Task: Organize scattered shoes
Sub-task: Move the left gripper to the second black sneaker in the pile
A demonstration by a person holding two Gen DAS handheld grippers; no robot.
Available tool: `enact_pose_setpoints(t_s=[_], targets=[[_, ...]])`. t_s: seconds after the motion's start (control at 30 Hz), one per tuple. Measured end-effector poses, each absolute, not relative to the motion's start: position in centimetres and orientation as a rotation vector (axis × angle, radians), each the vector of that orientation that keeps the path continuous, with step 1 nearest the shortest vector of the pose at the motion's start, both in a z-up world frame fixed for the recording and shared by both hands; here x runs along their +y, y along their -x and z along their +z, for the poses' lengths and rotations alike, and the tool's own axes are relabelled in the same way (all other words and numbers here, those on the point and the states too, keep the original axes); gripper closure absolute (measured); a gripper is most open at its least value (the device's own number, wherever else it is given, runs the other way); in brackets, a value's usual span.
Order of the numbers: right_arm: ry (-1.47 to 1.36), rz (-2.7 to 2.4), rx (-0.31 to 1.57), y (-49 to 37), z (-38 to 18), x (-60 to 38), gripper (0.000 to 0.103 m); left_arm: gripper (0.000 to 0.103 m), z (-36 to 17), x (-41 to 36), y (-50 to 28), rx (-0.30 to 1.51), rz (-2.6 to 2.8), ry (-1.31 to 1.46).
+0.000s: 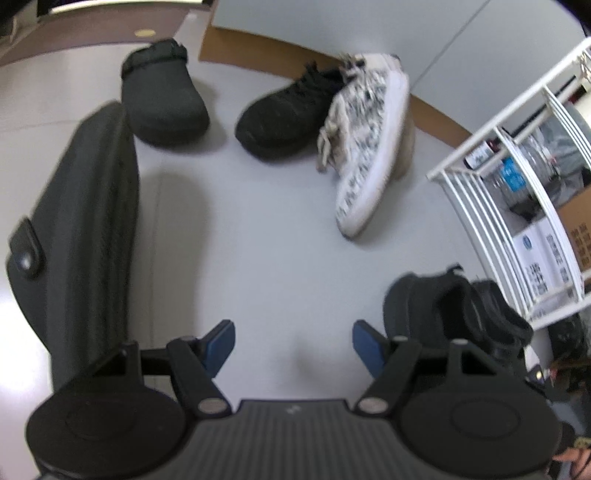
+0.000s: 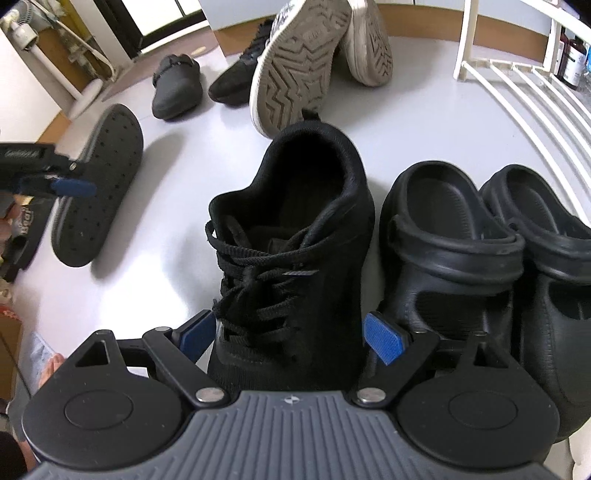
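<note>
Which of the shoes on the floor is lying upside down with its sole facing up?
The dark slipper at the left, beside the left gripper: its flat dotted sole faces up. The black laced sneaker and the two black clogs stand upright.

A pale grey floor (image 1: pixel 258 229) meets a brown baseboard (image 1: pixel 236 48) below a grey wall (image 1: pixel 332 26) at twelve o'clock, a white wire rack (image 1: pixel 491 206) at three, a white fan stand (image 2: pixel 74 92) at ten.
</note>
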State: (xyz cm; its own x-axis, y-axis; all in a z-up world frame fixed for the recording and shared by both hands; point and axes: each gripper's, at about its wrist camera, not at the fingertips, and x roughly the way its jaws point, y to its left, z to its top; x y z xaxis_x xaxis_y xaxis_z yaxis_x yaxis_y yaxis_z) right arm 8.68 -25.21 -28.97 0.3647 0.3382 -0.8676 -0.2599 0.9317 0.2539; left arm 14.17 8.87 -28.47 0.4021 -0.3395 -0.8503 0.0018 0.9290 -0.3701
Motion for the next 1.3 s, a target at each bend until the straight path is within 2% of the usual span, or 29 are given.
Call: enact_pose_setpoints(t_s=[0.73,1.3], targets=[[-0.098,0.333,1.061,-8.1,-27.7,-28.8,0.012,0.03,-22.1,10.3,-24.2,1.054,-0.163,0.21],[-0.098,0.394,1.079,-7.9,-27.9,-27.5,0.012,0.031,-23.7,8.3,-33.6,0.998,-0.119,0.224]])
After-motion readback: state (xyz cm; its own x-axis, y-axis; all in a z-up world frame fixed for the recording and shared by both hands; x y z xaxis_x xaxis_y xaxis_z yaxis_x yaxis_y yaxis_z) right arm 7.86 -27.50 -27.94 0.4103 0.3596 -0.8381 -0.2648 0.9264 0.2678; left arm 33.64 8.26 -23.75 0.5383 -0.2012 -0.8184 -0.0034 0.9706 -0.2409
